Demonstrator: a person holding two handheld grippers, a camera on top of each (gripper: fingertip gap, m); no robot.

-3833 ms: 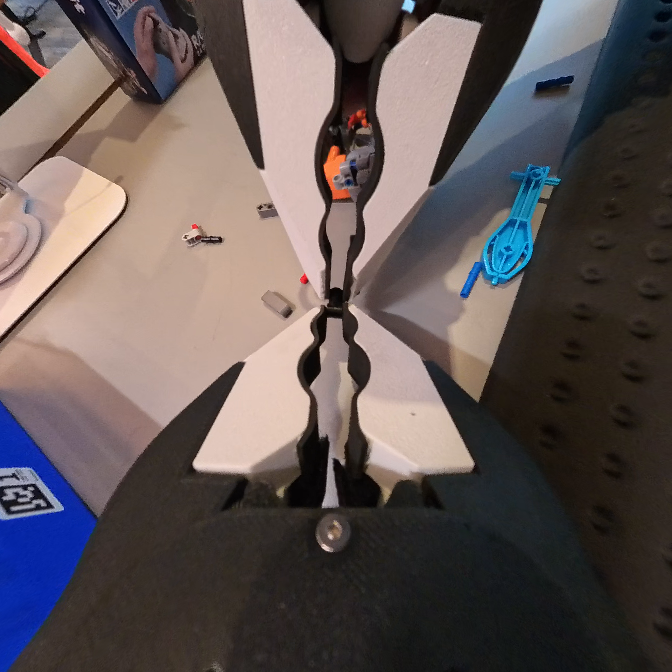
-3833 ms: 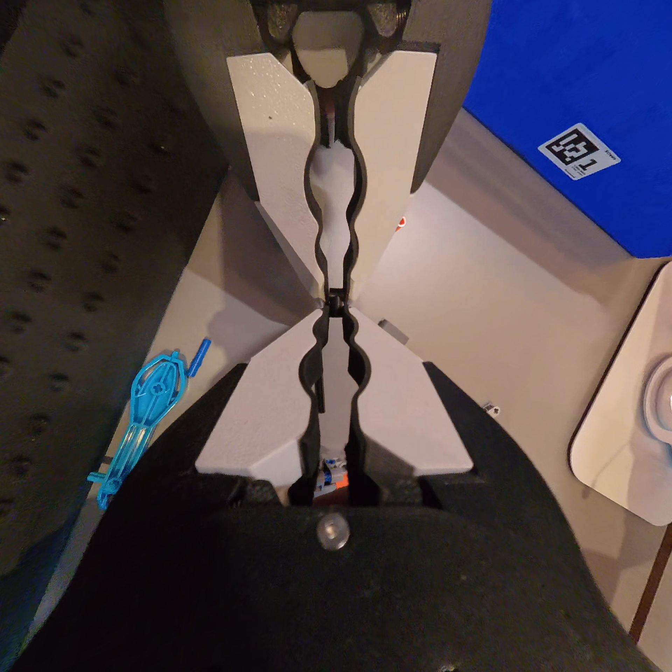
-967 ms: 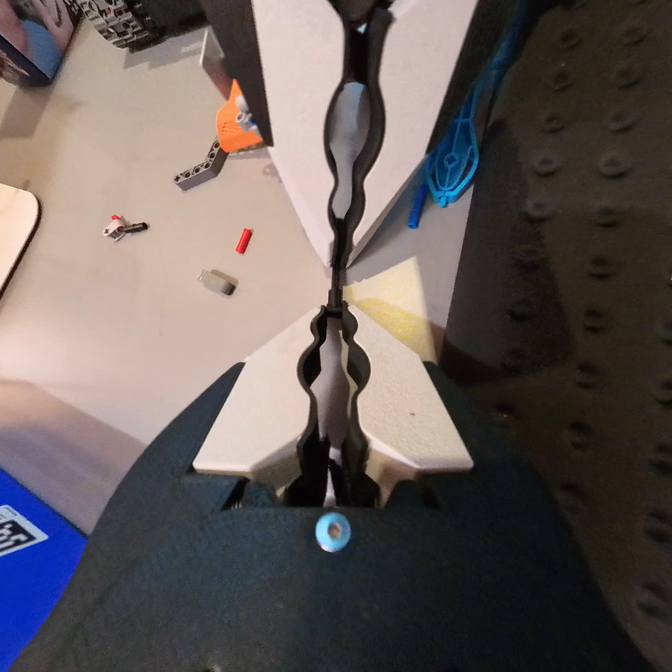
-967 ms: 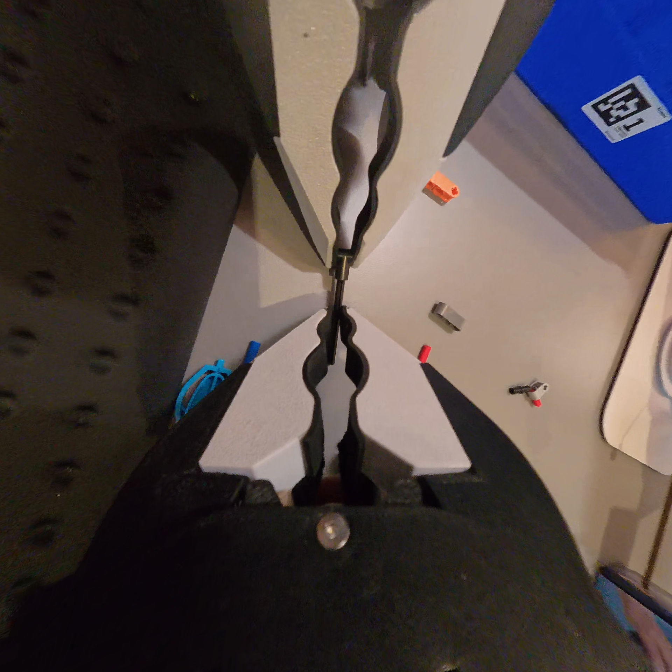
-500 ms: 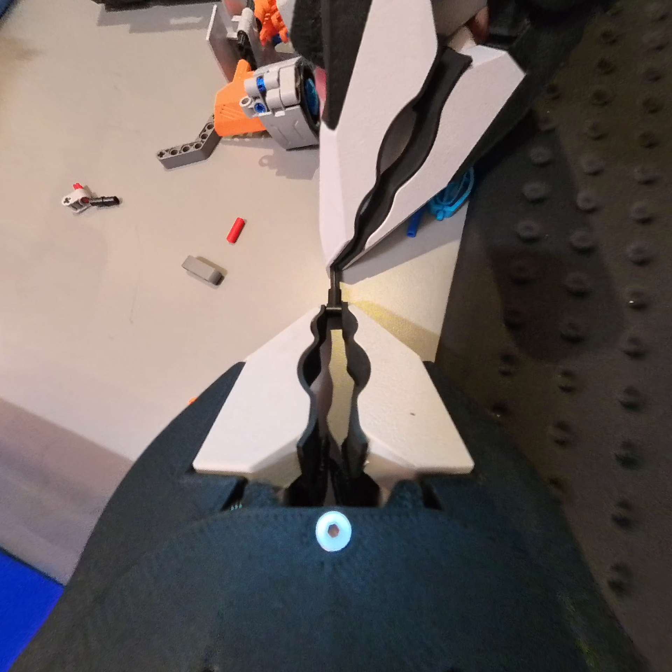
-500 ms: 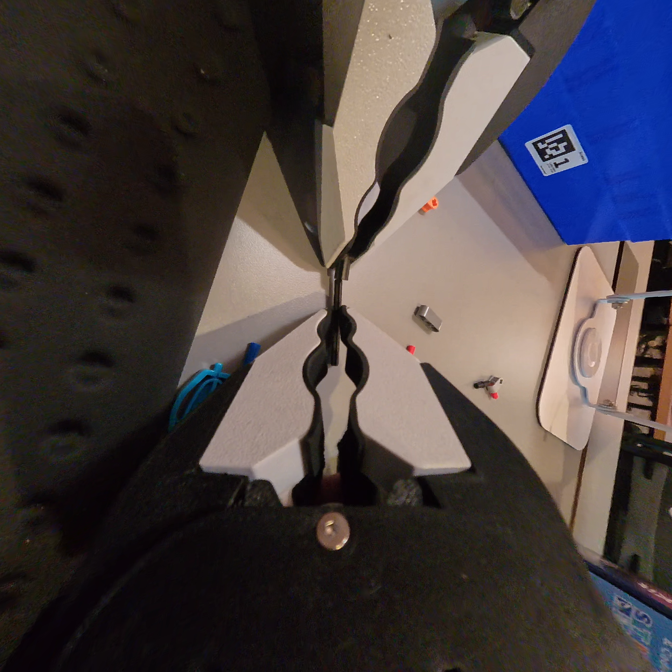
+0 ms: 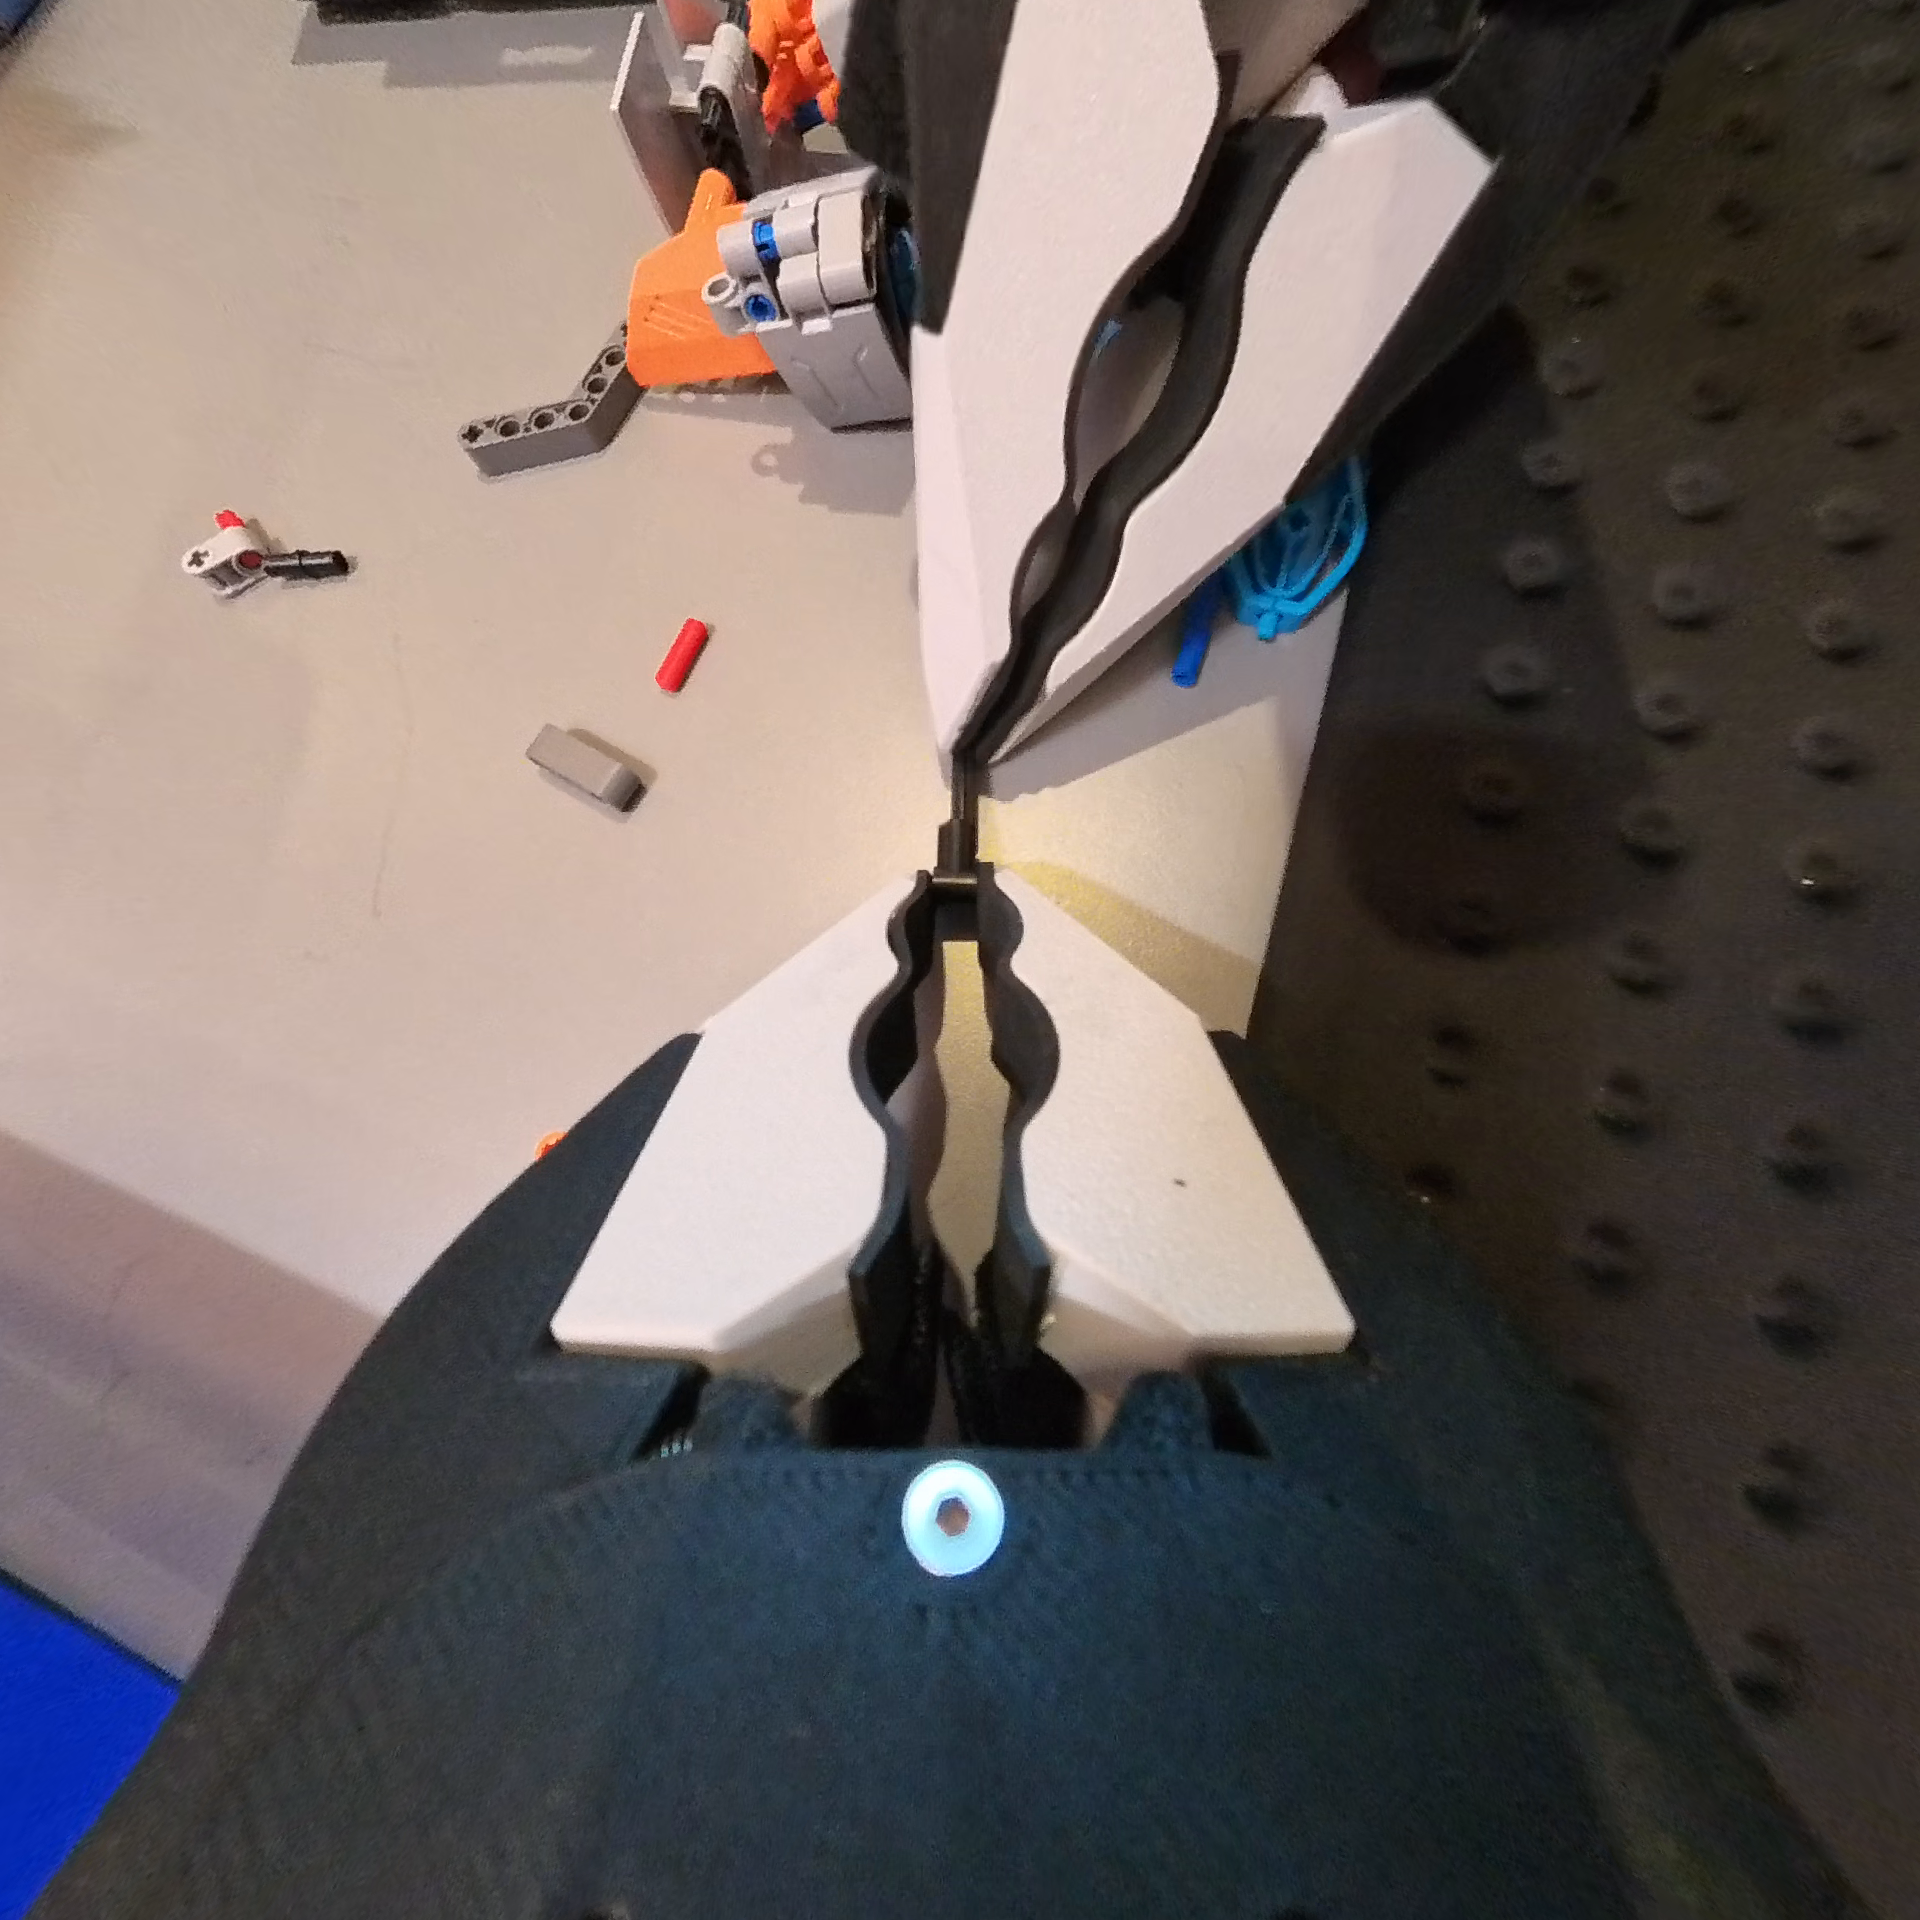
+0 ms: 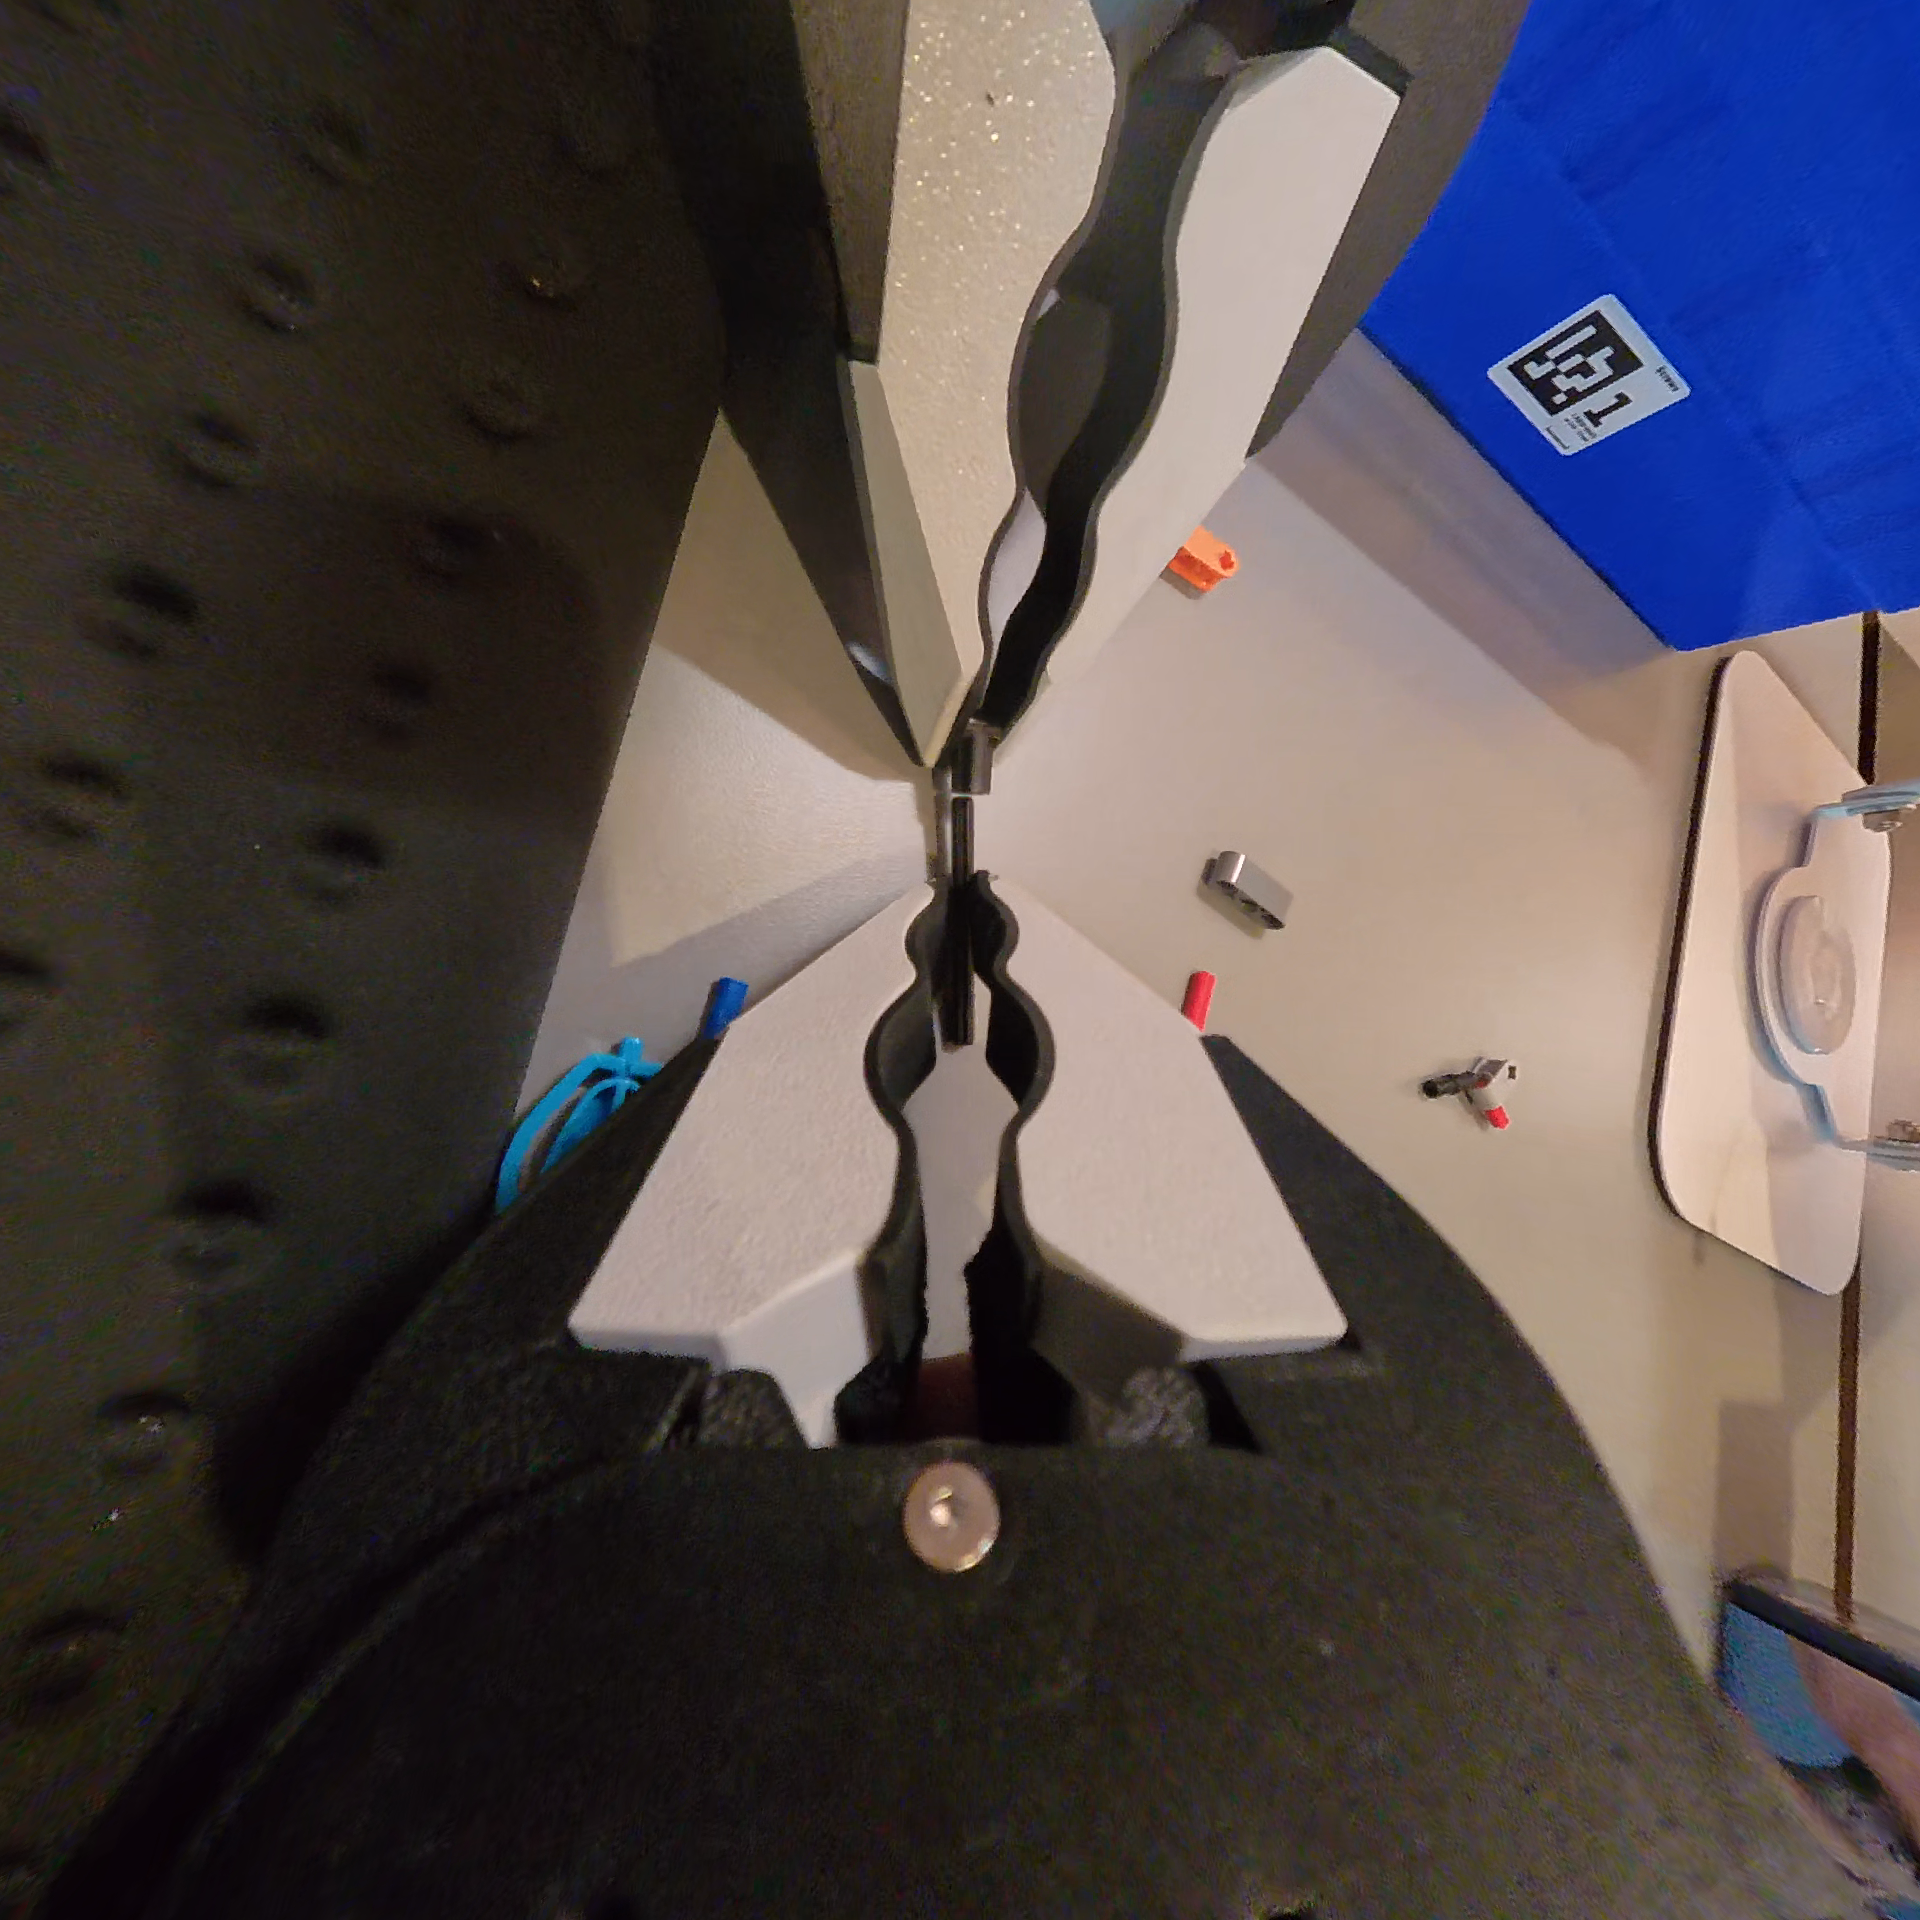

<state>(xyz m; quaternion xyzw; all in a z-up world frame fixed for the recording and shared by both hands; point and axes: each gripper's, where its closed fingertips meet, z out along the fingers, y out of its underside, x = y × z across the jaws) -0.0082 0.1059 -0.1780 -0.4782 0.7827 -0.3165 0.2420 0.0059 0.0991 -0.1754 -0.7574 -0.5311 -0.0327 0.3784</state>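
My left gripper [image 7: 954, 885] is shut on a small black connector [image 7: 954, 847] that sticks out of its tips. My right gripper [image 8: 958, 891] is shut on a thin black axle [image 8: 954, 831] that runs back between its pads. The two grippers face each other tip to tip above the table, and the axle's end meets the connector. In the left wrist view the right gripper [image 7: 968, 750] comes down from above, rolled to one side. In the right wrist view the left gripper [image 8: 961, 746] does the same.
Loose on the beige table are a grey brick [image 7: 587, 767], a red pin [image 7: 681, 655], a white-and-red connector [image 7: 244, 551], a grey angled beam [image 7: 551, 421], an orange-grey model [image 7: 769, 301] and a blue plastic part [image 7: 1299, 566]. A black studded mat [image 7: 1662, 831], a blue box [image 8: 1714, 208] and a white board [image 8: 1766, 987] border them. Left and right tips are no more than a few centimetres apart.
The two grippers have drawn slightly apart, so the axle now shows between the tips. The right gripper has rolled relative to the left. Over the last half second almost nothing moved.
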